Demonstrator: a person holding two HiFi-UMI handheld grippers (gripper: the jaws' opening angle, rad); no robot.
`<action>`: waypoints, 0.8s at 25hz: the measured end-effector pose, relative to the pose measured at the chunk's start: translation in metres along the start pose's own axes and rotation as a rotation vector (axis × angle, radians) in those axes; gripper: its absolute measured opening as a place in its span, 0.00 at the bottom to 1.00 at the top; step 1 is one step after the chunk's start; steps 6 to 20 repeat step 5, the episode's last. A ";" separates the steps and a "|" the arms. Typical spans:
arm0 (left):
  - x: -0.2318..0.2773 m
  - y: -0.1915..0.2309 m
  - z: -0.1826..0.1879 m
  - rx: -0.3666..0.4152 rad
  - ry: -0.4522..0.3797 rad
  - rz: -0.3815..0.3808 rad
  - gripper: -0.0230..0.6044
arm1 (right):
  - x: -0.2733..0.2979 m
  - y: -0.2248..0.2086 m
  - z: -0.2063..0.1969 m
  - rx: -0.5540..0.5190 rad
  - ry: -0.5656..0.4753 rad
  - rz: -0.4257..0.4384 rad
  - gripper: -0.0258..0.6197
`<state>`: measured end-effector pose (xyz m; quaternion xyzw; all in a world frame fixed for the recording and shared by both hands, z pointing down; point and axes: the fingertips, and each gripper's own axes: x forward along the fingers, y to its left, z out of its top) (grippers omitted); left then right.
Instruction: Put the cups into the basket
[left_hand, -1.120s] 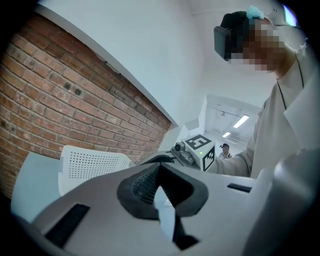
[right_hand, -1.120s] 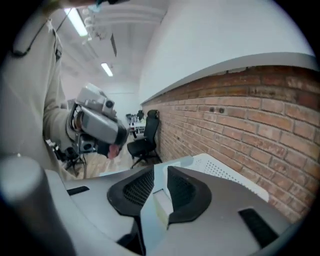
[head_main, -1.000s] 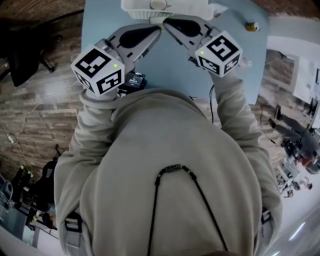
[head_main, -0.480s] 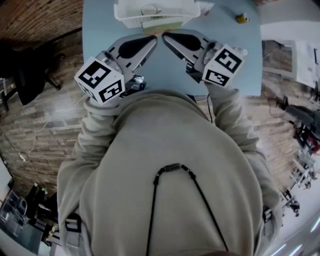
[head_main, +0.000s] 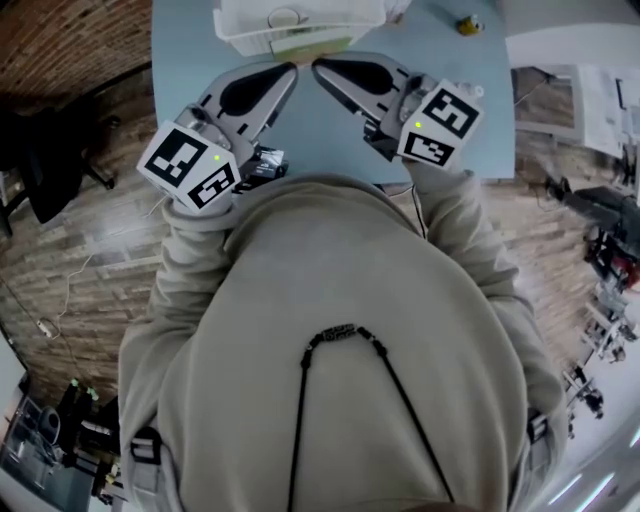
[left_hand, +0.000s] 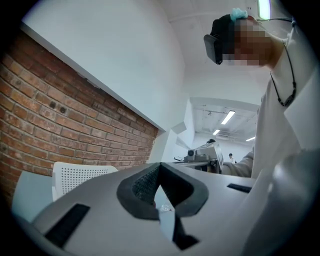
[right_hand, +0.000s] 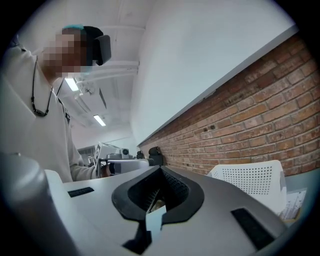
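A white perforated basket (head_main: 240, 25) stands at the far side of the light blue table (head_main: 330, 140); a round cup-like rim (head_main: 285, 17) shows inside it. My left gripper (head_main: 291, 68) and right gripper (head_main: 318, 66) hover just in front of the basket, tips pointing toward each other. Both are shut with nothing between the jaws. In the left gripper view the left gripper (left_hand: 160, 167) points up past the basket's wall (left_hand: 80, 175). The right gripper view shows the right gripper (right_hand: 161, 170) the same way, with the basket (right_hand: 250, 180) at right.
A small yellow object (head_main: 466, 24) lies at the table's far right. A black device (head_main: 262, 162) sits at the near edge under my left gripper. A brick wall (right_hand: 260, 120) rises behind the table. Wood floor and a black chair (head_main: 50, 150) are at left.
Both grippers have drawn back a little from the basket toward the person. The head view has tipped, so more of the basket shows.
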<state>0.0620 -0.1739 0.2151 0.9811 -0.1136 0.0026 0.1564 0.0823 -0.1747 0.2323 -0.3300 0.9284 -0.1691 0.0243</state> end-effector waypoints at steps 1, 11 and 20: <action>0.001 0.000 0.000 -0.001 0.000 -0.003 0.03 | 0.000 -0.001 0.001 0.002 -0.003 0.001 0.06; 0.005 -0.002 0.002 -0.007 -0.005 -0.023 0.03 | 0.001 -0.003 0.001 0.008 -0.007 -0.001 0.06; 0.005 -0.002 0.002 -0.007 -0.005 -0.023 0.03 | 0.001 -0.003 0.001 0.008 -0.007 -0.001 0.06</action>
